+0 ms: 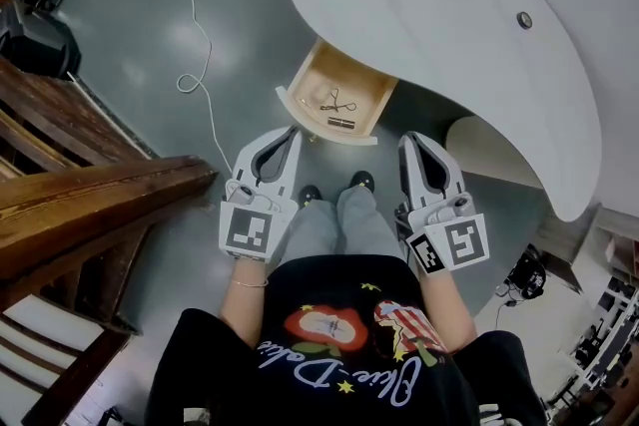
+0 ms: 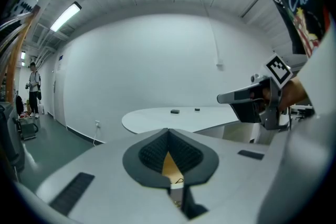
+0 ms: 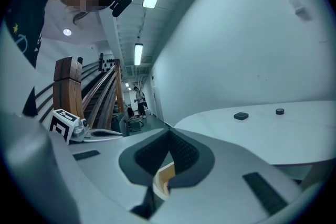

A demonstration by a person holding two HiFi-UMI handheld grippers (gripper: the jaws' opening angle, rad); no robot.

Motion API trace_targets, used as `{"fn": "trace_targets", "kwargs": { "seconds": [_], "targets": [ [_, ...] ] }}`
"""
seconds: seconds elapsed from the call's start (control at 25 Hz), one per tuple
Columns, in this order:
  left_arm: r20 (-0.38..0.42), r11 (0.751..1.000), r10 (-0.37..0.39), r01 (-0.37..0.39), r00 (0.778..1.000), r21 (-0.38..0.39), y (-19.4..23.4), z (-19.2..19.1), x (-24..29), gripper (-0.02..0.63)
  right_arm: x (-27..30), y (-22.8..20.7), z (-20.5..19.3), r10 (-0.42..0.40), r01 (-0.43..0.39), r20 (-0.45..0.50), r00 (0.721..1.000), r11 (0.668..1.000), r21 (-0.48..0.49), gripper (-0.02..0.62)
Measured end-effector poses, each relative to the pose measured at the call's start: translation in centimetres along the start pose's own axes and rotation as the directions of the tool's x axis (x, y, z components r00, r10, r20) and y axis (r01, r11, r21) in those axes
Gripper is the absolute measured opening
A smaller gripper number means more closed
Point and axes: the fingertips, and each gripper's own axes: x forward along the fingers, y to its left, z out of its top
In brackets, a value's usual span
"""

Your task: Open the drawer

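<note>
The left gripper and the right gripper both have their jaws pressed together, holding nothing as far as I can make out. The drawer stands pulled open just ahead of them, roughly between the two, under the white table.

Drawer pale wood; table white; floor grey-green; rail brown.

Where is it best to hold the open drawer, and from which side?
Probably the front panel of the drawer: a thin upright board at its pulled-out end, with the top edge free. Come from above, one jaw inside and one outside.
</note>
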Motion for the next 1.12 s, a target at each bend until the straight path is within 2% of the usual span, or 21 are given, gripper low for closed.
{"fn": "trace_targets", "kwargs": {
  "seconds": [0.52,1.12],
  "targets": [
    [0.004,0.998,-0.013,0.013,1.000,0.066,0.2,2.7,-1.3,0.005,0.2,0.9,2.6,0.008,-0.008,0.049,0.999,1.000,-0.003,-0.005],
    [0.024,0.999,-0.001,0.000,1.000,0.044,0.1,3.6,-2.1,0.005,-0.7,1.2,3.6,0.008,-0.007,0.063,0.998,1.000,-0.016,-0.005]
  ]
}}
